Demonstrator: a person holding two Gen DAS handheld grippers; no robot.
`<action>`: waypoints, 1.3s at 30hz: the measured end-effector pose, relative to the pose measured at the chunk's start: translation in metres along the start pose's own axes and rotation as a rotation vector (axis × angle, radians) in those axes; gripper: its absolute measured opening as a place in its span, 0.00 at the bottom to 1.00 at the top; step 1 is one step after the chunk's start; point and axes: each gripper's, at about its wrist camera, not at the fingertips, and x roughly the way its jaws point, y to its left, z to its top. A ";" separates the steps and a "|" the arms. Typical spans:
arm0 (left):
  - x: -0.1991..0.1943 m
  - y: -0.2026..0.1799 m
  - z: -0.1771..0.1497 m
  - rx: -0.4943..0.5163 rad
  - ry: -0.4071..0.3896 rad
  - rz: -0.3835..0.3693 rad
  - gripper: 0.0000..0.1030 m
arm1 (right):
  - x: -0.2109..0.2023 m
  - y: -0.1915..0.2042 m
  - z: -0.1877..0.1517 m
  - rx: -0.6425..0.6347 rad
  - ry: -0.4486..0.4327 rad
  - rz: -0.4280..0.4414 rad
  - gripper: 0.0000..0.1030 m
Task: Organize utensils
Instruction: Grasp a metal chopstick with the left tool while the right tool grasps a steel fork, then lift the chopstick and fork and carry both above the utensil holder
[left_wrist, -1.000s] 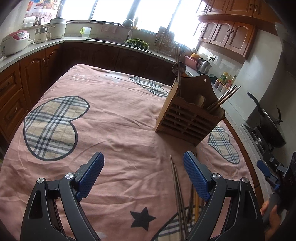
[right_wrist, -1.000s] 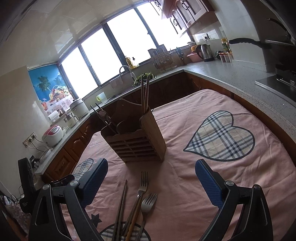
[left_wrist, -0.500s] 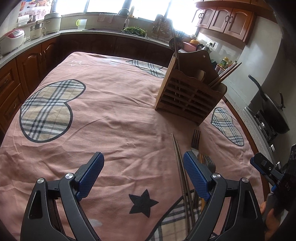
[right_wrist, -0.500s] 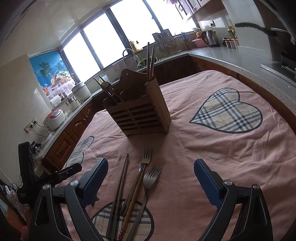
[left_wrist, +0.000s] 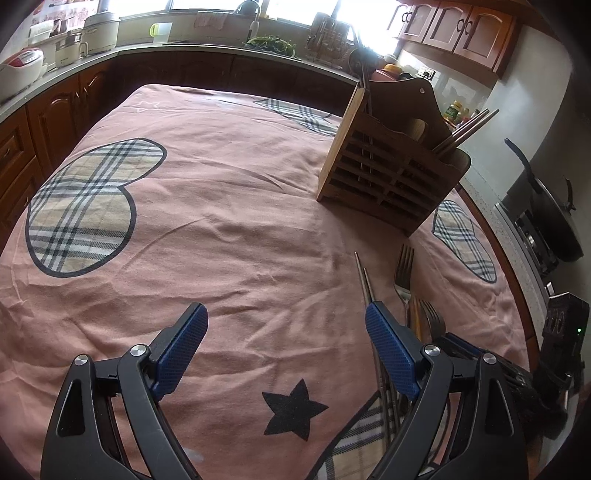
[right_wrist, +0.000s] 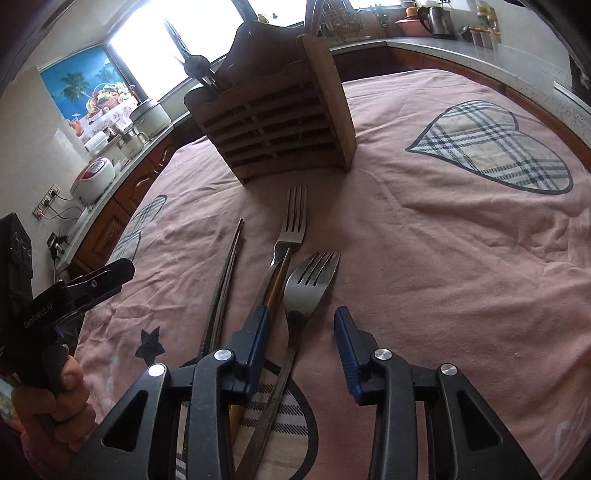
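Near fork (right_wrist: 308, 295) lies on the pink cloth (right_wrist: 443, 258) of the tabletop, neck between the right hand-held gripper (right_wrist: 301, 325) pads; jaws have just been closing, gap remains each side, not yet clamped. Far fork (right_wrist: 293, 225) and chopsticks (right_wrist: 227, 273) just left of that gripper. Wooden holder (right_wrist: 280, 129) stands upright beyond its tips, some utensils already in it. Left hand-held gripper (left_wrist: 286, 341) spread wide, released, over bare cloth; chopsticks and forks just beside its right finger (left_wrist: 391, 349)

Both wrist views look steeply down, close, sharing the wooden caddy (left_wrist: 388, 173) (right_wrist: 280, 129).
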 end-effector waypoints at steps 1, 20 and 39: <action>0.003 -0.002 0.001 0.004 0.006 -0.003 0.87 | 0.001 0.001 0.001 -0.005 -0.001 -0.003 0.34; 0.096 -0.074 0.039 0.218 0.118 0.067 0.35 | -0.021 -0.029 0.018 0.073 -0.075 0.067 0.02; 0.024 -0.025 0.022 0.215 0.089 -0.047 0.03 | -0.043 -0.020 0.026 0.071 -0.143 0.121 0.02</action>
